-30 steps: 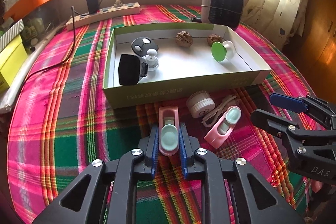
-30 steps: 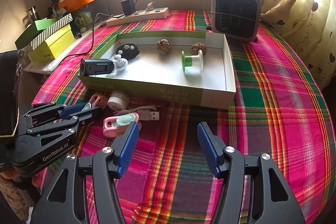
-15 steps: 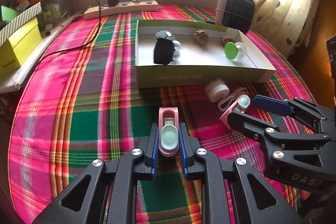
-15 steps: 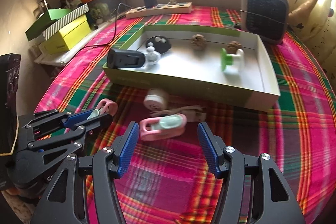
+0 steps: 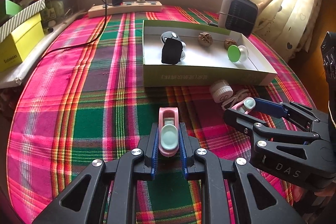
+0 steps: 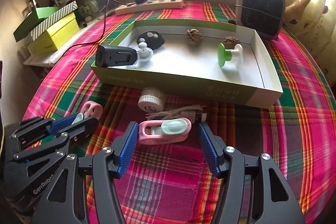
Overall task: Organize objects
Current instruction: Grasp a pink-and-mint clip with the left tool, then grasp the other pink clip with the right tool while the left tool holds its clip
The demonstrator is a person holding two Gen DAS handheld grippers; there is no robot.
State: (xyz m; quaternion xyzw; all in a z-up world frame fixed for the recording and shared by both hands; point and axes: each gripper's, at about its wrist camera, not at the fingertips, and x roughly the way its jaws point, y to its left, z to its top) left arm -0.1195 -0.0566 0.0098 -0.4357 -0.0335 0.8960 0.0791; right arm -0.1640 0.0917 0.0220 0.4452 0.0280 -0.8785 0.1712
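Note:
My left gripper (image 5: 168, 140) is shut on a pink clip with a mint pad (image 5: 168, 131), held over the plaid cloth, left of and nearer than the box. It also shows in the right wrist view (image 6: 88, 112). My right gripper (image 6: 168, 138) is open, its fingers either side of a second pink clip (image 6: 166, 131) lying on the cloth. A white round cap (image 6: 151, 99) and a bundled USB cable (image 6: 178, 113) lie just beyond it. The shallow green-and-white box (image 6: 189, 89) holds a black device (image 6: 115, 56), a green-and-white knob (image 6: 229, 55), two walnuts and a black remote.
A grey heater (image 6: 260, 9) stands behind the box at the right. A power strip (image 6: 149, 5) with a charger and cord lies at the back. Yellow and green boxes (image 6: 52, 33) sit at the left edge. Curtains hang at the right.
My left gripper has carried its pink clip back and left, away from the box. My right gripper has moved forward and left until its open fingers flank the second pink clip.

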